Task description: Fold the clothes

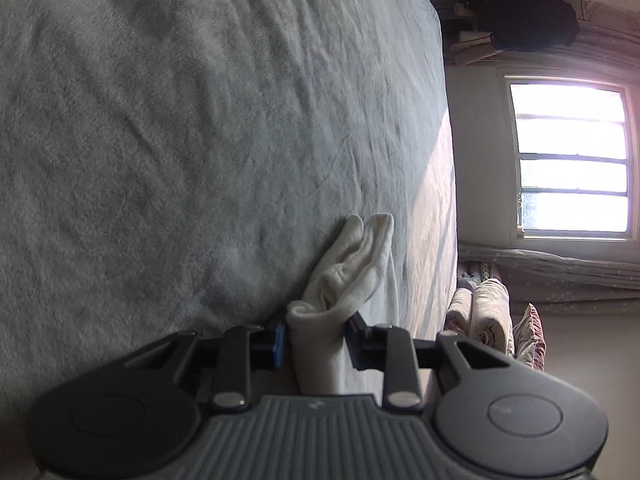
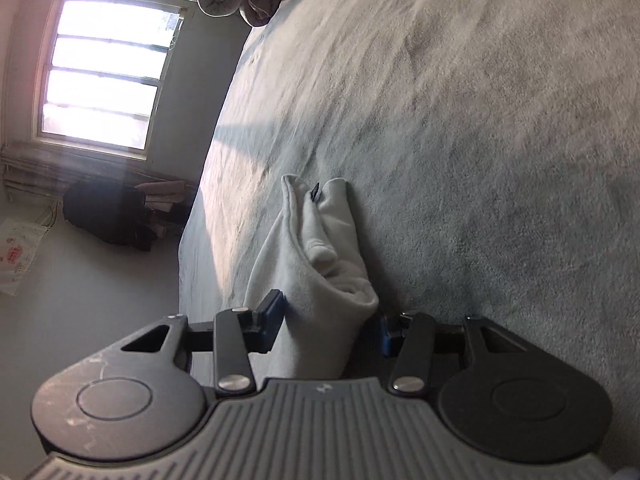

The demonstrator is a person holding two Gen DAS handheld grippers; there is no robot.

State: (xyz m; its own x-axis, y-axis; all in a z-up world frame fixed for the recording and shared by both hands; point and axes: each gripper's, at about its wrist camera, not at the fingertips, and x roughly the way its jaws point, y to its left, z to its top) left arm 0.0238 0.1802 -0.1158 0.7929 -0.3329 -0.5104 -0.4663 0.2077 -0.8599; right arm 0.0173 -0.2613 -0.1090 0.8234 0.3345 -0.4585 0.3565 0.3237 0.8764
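A white fleece garment [image 1: 352,264] lies bunched in a long roll on the grey bed blanket [image 1: 180,140]. In the left wrist view my left gripper [image 1: 316,332] has its near end between the jaws, both pads pressing on the cloth. In the right wrist view the same white garment [image 2: 320,248] runs away from my right gripper [image 2: 328,316], which is shut on that end's thick fold. A small dark tip [image 2: 315,192] pokes out of the folds at the far end; I cannot tell what it is. Both views are rolled onto their side.
The grey blanket [image 2: 480,120] covers the whole bed. Its edge [image 1: 448,160] drops off toward a wall with a bright window [image 1: 572,160]. A dark bag [image 1: 528,16] sits on the floor by the wall. Rolled bedding and pillows [image 1: 492,312] lie at the bed's end.
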